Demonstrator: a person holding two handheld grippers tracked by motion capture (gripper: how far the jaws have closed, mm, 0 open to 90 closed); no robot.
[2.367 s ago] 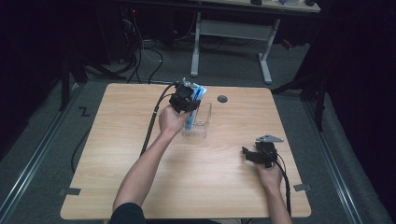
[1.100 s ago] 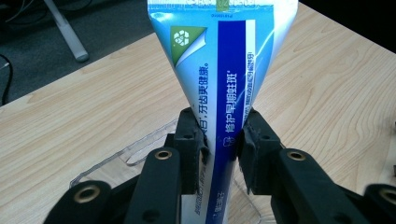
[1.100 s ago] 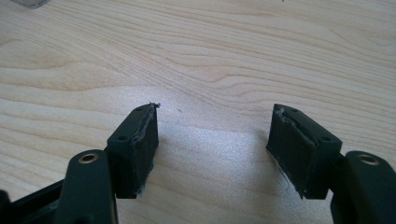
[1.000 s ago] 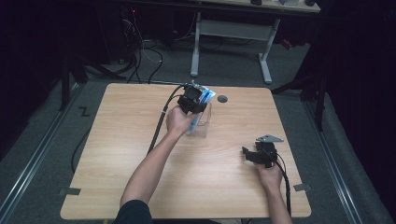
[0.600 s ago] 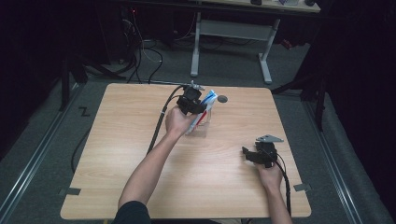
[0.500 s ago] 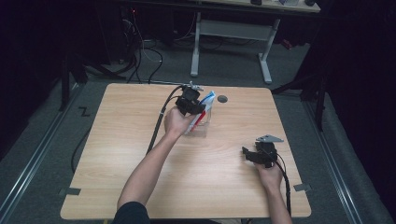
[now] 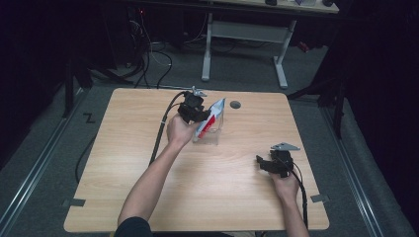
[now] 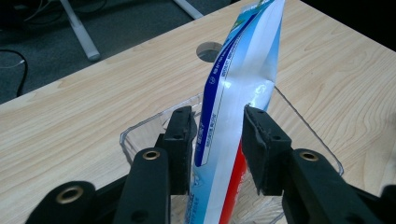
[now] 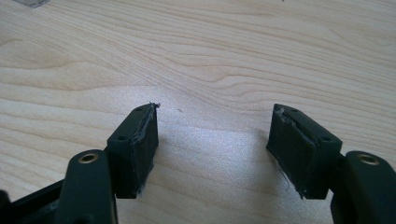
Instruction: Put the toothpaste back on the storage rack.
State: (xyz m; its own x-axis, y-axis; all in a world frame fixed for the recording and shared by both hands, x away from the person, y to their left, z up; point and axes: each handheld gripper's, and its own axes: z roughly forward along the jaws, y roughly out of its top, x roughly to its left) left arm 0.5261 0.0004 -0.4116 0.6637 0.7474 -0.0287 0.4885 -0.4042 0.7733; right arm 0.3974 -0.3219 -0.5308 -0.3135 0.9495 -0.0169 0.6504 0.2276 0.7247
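Standing higher in the clear tray (image 8: 140, 128) than before, the pouch (image 8: 243, 84) sits between the left gripper (image 8: 217, 140)'s narrowed fingers.

A dim lab or workshop: bare wooden table (image 7: 148, 197), loose floor cables (image 7: 148, 54), adjustable desk frame (image 7: 244, 34)

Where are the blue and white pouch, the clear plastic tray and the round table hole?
pouch (image 8: 245, 70), left gripper view, white front panel.
clear tray (image 8: 308, 128), left gripper view, right rim.
table hole (image 7: 235, 104), high view, centre.
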